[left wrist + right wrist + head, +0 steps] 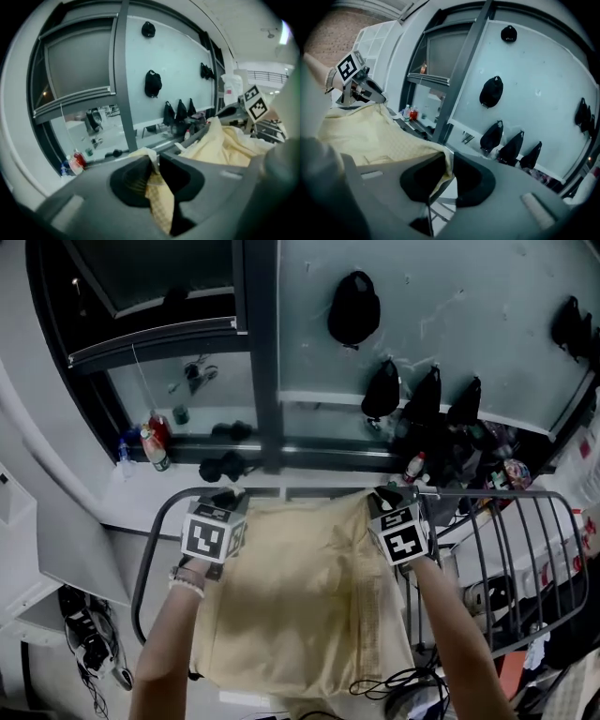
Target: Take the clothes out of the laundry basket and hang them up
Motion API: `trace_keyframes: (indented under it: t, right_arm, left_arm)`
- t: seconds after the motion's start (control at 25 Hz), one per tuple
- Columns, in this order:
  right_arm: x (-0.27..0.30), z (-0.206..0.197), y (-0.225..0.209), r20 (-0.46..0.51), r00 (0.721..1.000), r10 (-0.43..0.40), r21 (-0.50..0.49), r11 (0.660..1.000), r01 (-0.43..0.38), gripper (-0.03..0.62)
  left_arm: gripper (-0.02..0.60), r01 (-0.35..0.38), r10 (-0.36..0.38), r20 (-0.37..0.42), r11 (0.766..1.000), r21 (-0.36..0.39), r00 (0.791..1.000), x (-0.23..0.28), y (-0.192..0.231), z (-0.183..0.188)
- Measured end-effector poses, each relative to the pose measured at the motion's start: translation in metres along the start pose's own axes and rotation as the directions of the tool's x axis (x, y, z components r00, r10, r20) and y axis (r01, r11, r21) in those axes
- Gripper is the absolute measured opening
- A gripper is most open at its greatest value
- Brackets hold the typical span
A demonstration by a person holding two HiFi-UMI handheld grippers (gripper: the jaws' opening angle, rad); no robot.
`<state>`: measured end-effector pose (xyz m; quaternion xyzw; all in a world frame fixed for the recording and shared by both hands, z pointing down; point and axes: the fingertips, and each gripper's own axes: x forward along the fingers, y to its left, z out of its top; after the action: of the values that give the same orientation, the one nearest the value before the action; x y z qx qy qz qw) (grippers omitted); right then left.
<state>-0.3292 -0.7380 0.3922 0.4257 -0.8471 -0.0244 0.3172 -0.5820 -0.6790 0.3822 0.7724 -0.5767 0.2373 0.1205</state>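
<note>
1. Grey window wall fills the background, with dark caps hung on it and bottles on the sill. A metal drying rack stands just before it.
2. The cream garment has its upper edge at the far rail of the rack, and the rest spreads toward the person. The laundry basket is in no view.
3. The left gripper is clenched on one upper corner of the garment, and the right gripper on the other corner.
4. I think the corners are held well apart so the fabric spreads flat and does not bunch on the rail.
5. What remains, in my judgement, is to let go once it sits evenly.
</note>
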Motion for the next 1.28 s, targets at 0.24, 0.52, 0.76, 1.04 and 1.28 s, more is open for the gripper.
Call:
trace_keyframes:
  t: [0.24, 0.52, 0.76, 1.04, 1.28]
  right_arm:
    - [-0.002, -0.017, 0.017, 0.007, 0.994, 0.112, 0.109, 0.988, -0.112, 0.195]
    - [-0.057, -0.011, 0.022, 0.096, 0.992, 0.084, 0.180, 0.979, -0.100, 0.195]
    - [-0.115, 0.006, 0.021, 0.187, 0.982, -0.002, 0.194, 0.980, -0.035, 0.154]
    - [-0.208, 0.025, 0.037, 0.264, 0.958, -0.112, 0.169, 0.983, 0.069, 0.003]
    - [-0.308, 0.018, 0.060, 0.311, 0.926, -0.216, 0.228, 0.962, 0.147, 0.003]
  left_arm:
    - [0.237, 0.073, -0.074, -0.053, 0.997, -0.020, 0.996, 0.000, -0.015, -0.015]
    - [0.259, 0.082, -0.084, -0.083, 0.996, -0.025, 0.993, -0.046, -0.023, -0.028]
    - [0.025, 0.016, -0.016, 0.026, 1.000, 0.005, 1.000, -0.095, -0.025, -0.013]
    - [-0.006, 0.024, -0.030, 0.163, 0.999, 0.042, 0.986, -0.174, -0.060, 0.017]
    - [-0.006, 0.110, -0.136, 0.256, 0.987, 0.116, 0.957, -0.249, -0.124, 0.027]
